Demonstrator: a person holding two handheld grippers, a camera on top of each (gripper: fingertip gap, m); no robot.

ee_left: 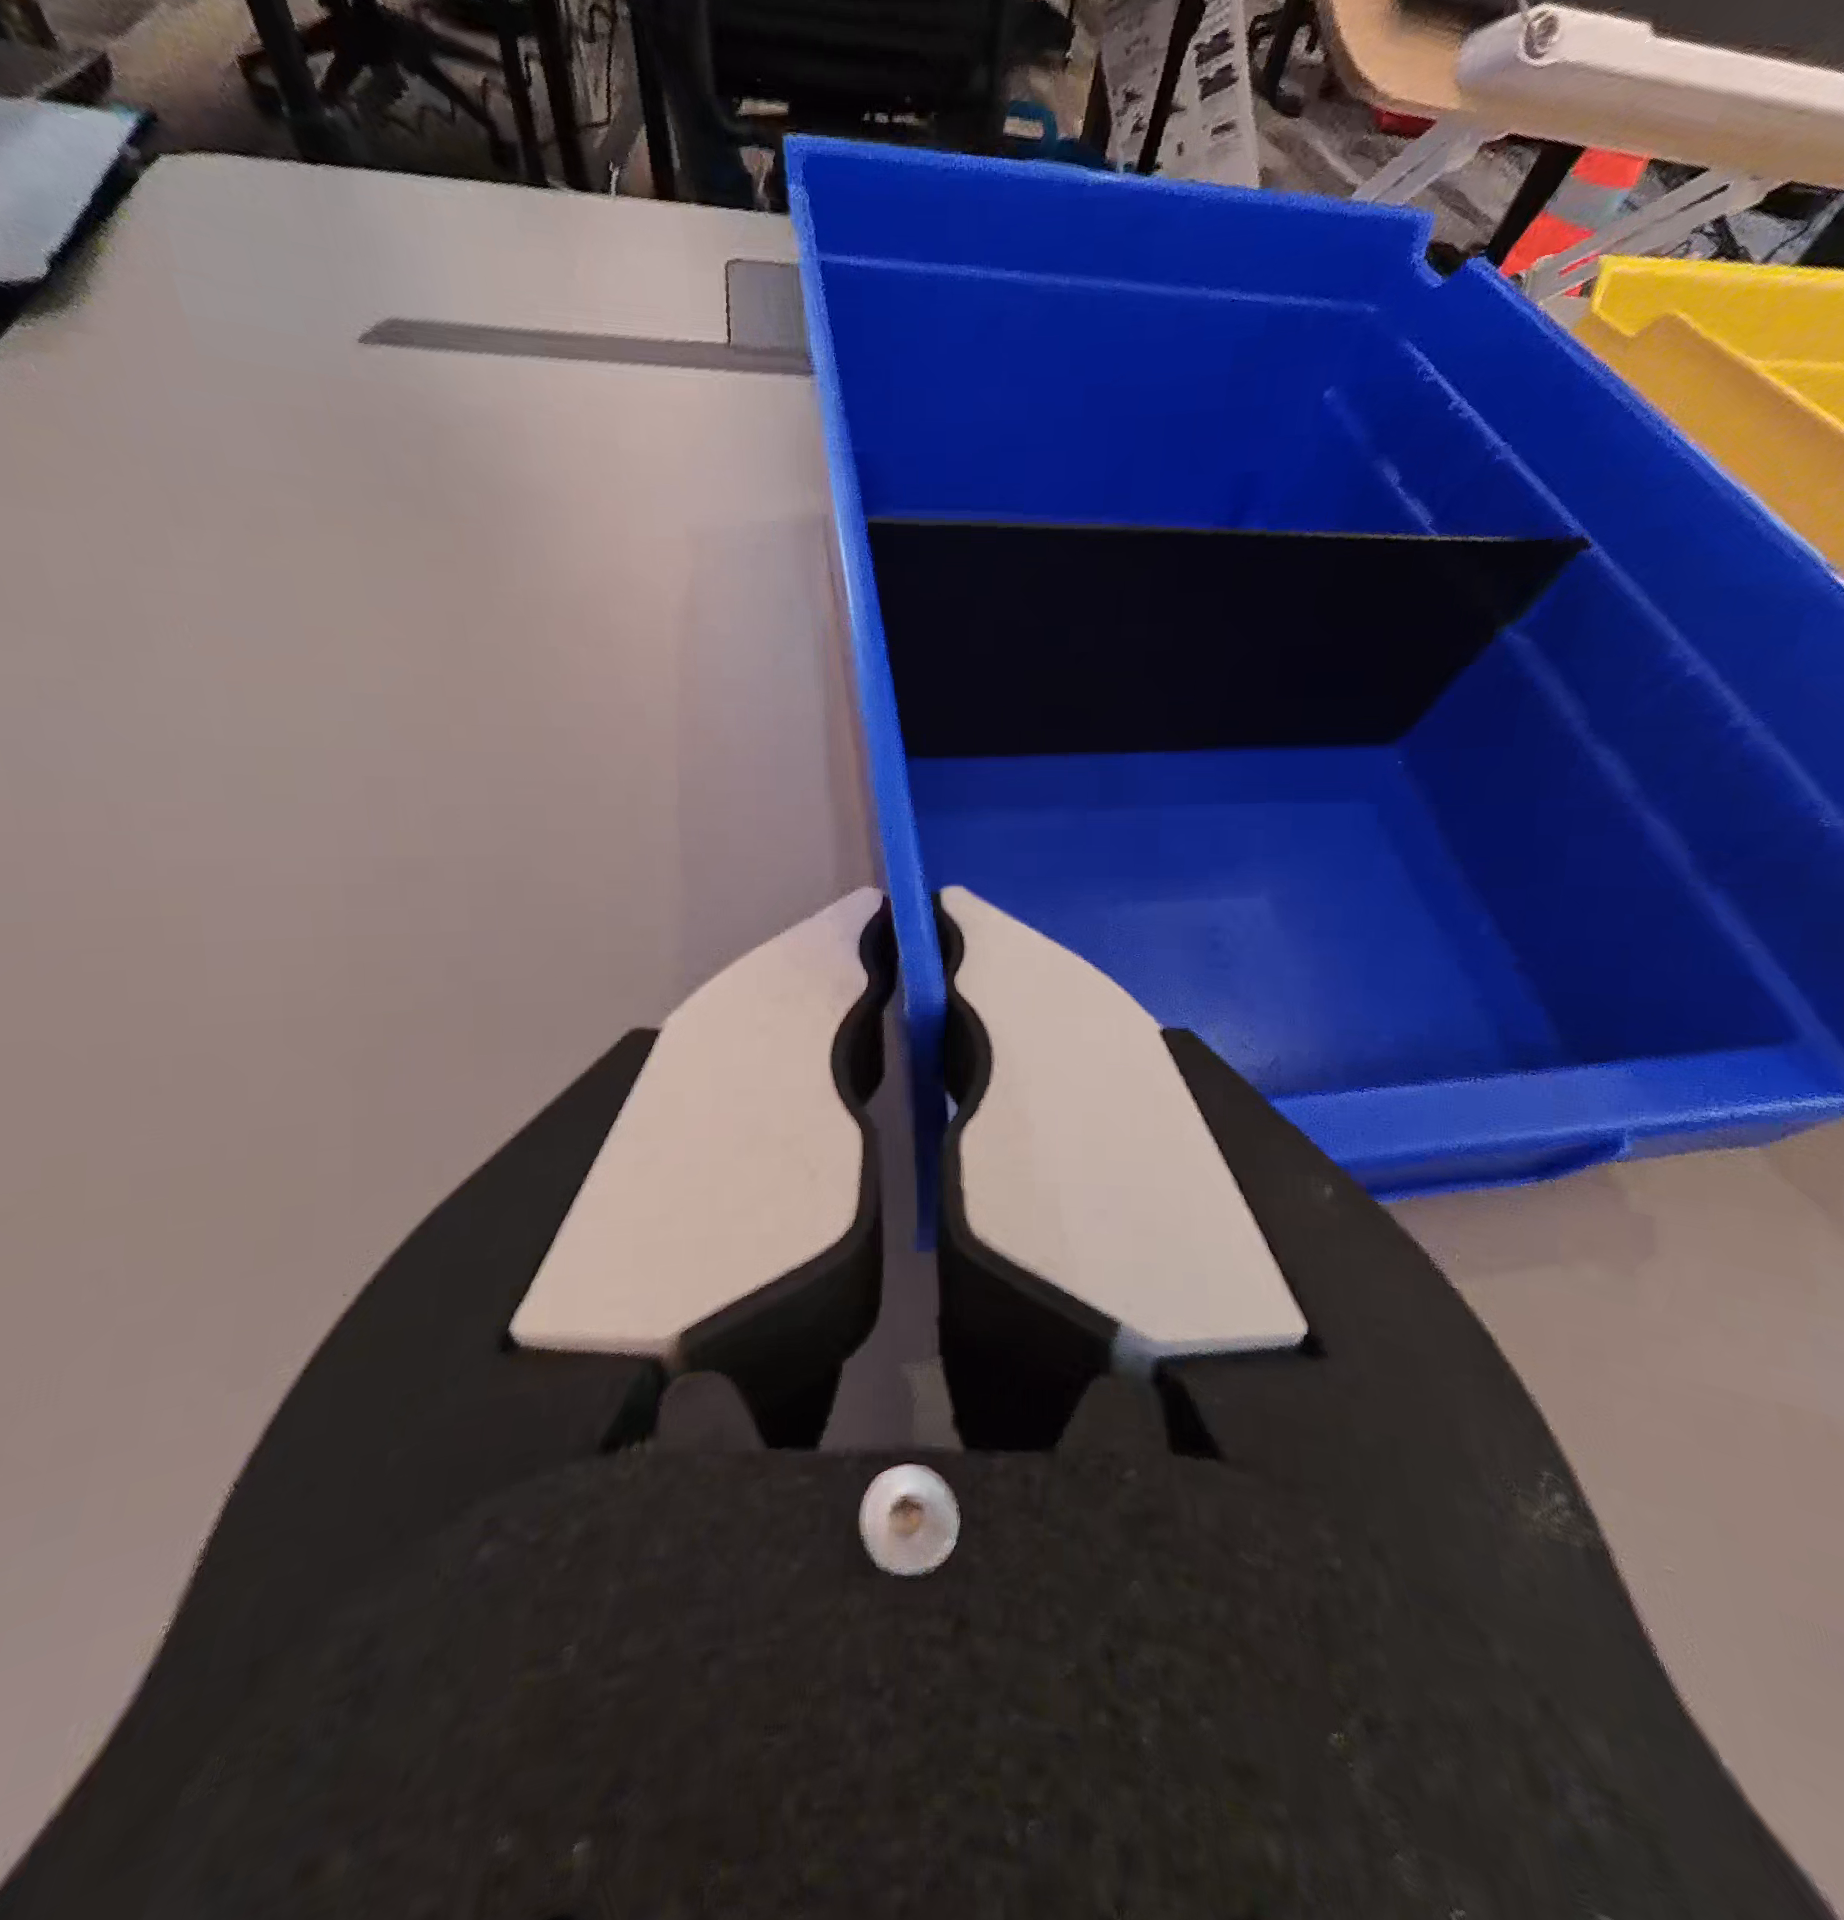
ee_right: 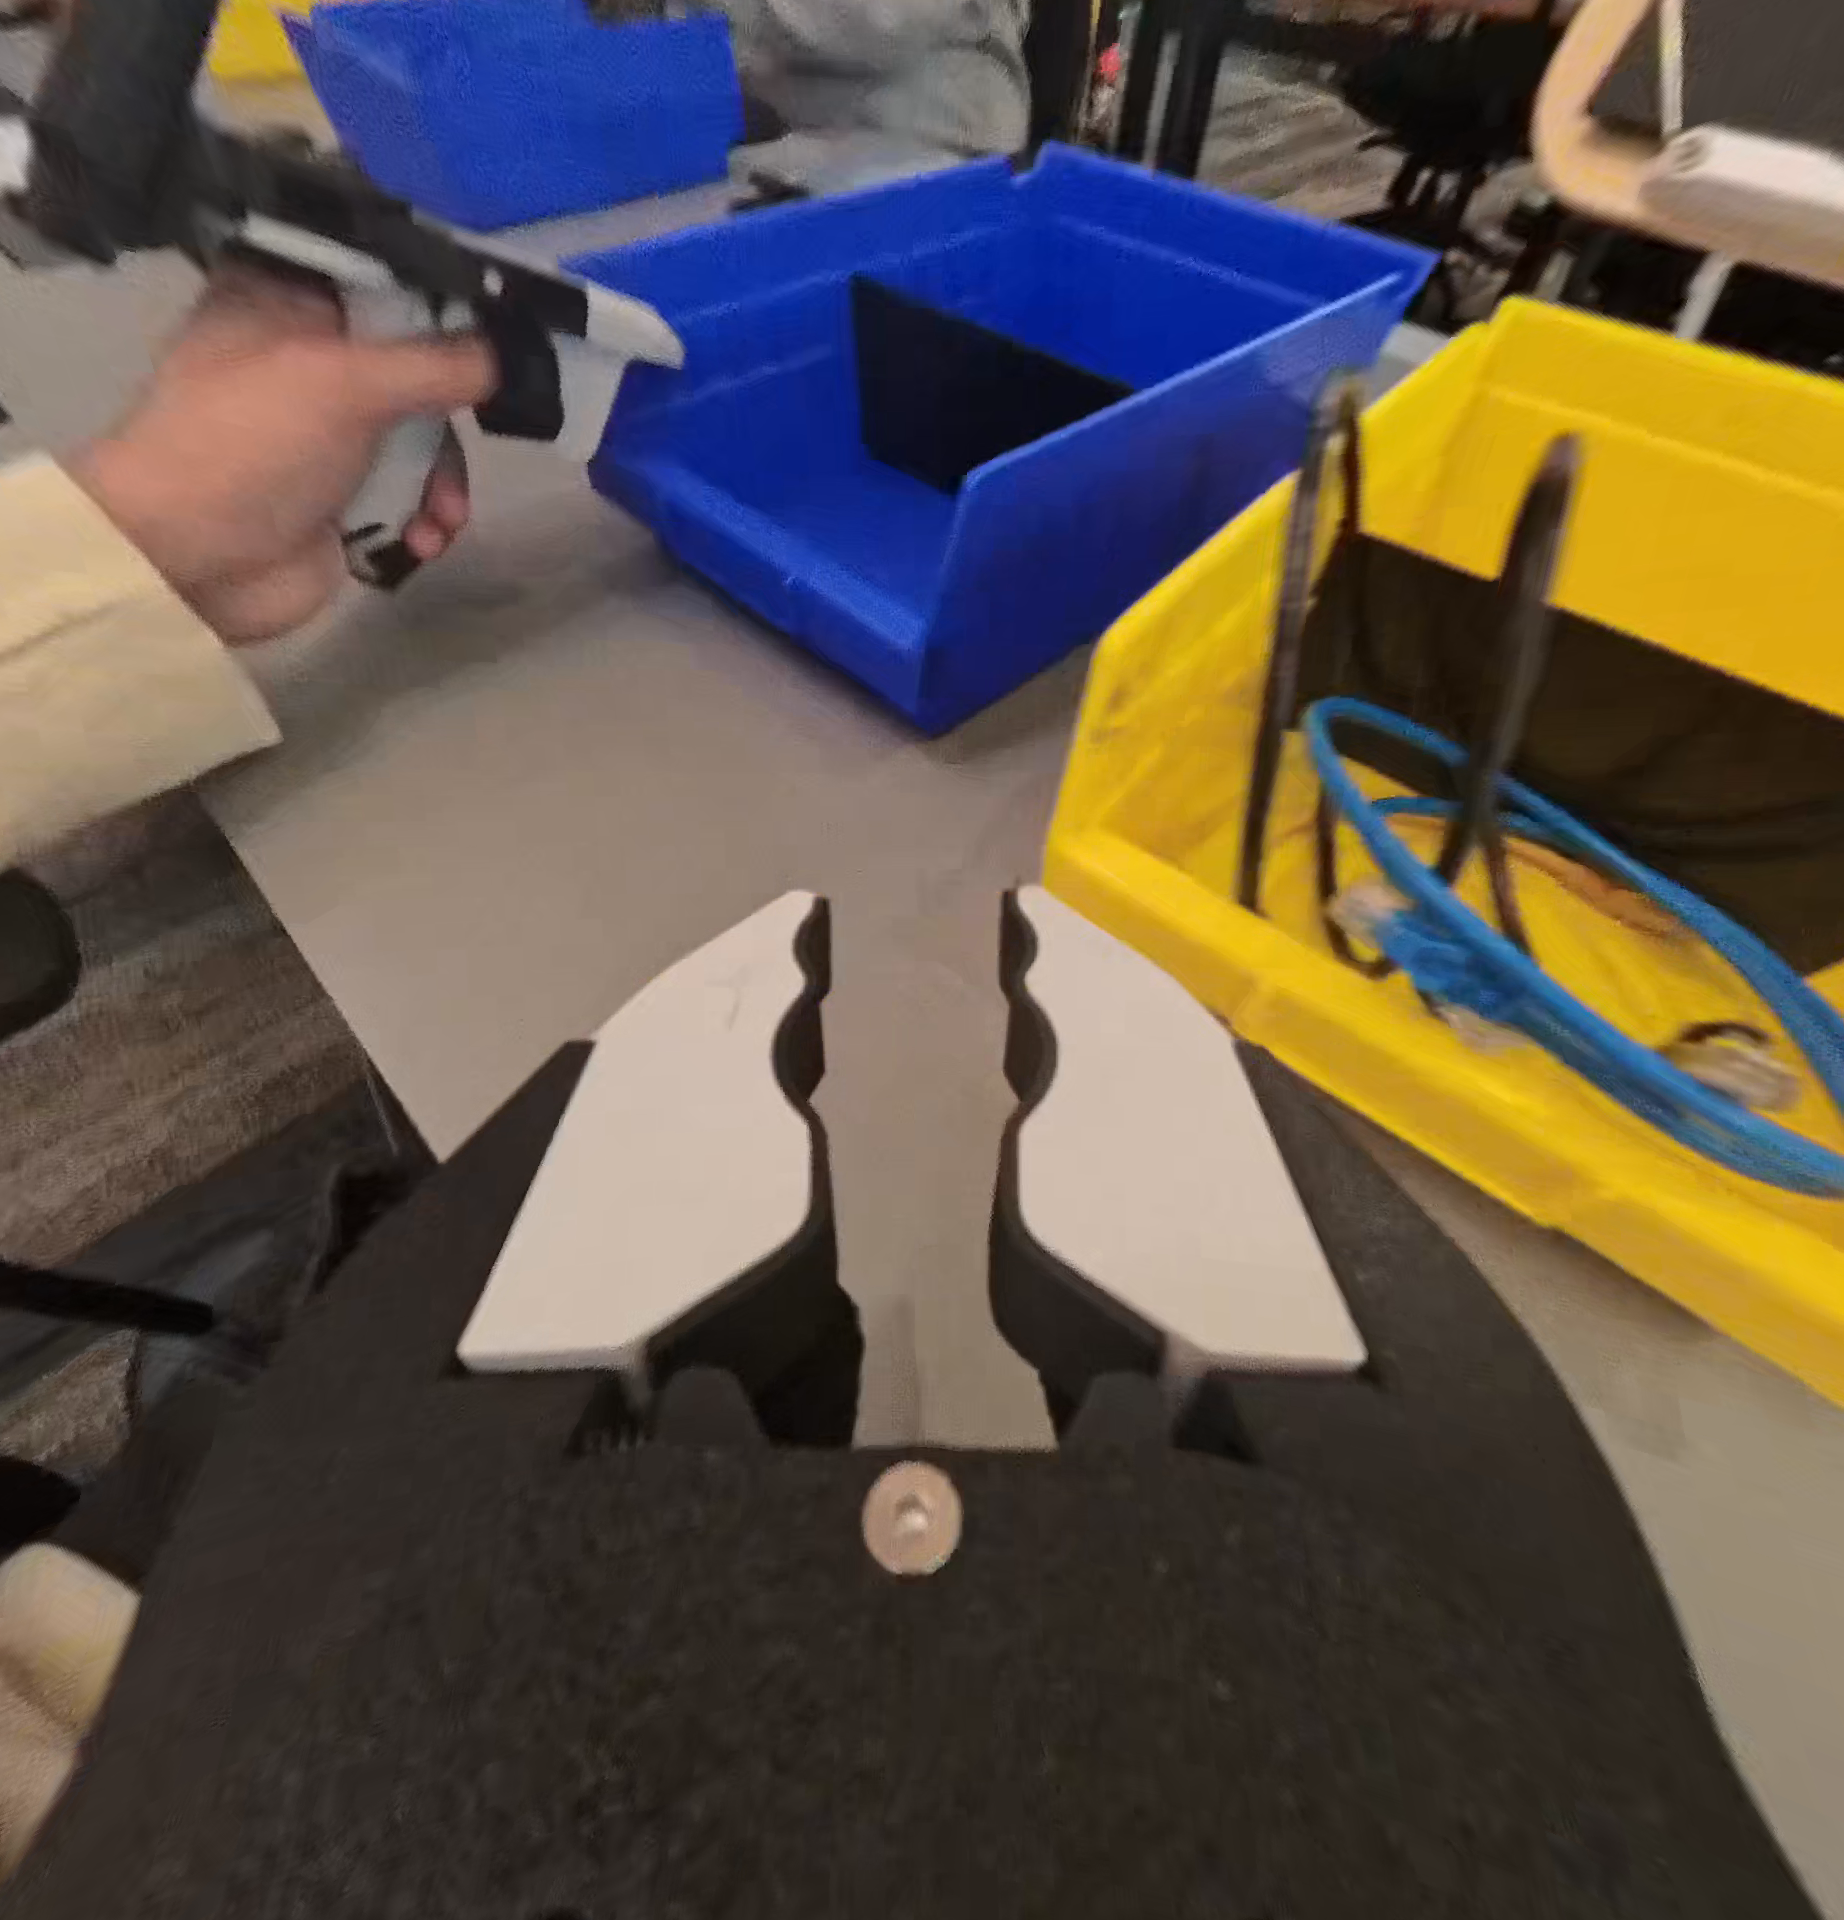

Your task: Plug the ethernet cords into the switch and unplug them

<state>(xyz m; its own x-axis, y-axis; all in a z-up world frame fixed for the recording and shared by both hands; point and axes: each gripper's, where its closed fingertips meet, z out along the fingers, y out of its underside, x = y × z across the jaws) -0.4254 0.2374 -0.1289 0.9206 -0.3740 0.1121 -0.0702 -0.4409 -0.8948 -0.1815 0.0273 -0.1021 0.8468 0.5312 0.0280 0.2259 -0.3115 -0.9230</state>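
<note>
— Two grippers, three bins on the grey table, by my count. How many cords can you make out?

— One blue ethernet cord for certain, coiled in the yellow bin, and black cords looping up above its rim; how many of those, I cannot tell. Clear plug ends lie among them. No switch anywhere I can see.

— And the bins?

— Two blue, one yellow. The near blue bin has a black divider across its middle, and both of its compartments look bare. A second blue bin stands farther back, too blurred to see into. The yellow one has a black divider too, with the cords on the near side of it.

— What are the grippers doing?

— The left gripper is clamped on the left side wall of the near blue bin, one finger outside and one inside, close to the front corner. From the other side you can see a hand in a cream sleeve holding it.

— The right?

— The right gripper is spread apart, nothing between its fingers, over the table just left of the yellow bin's front corner. That bin wall stands between it and the cords.
</note>
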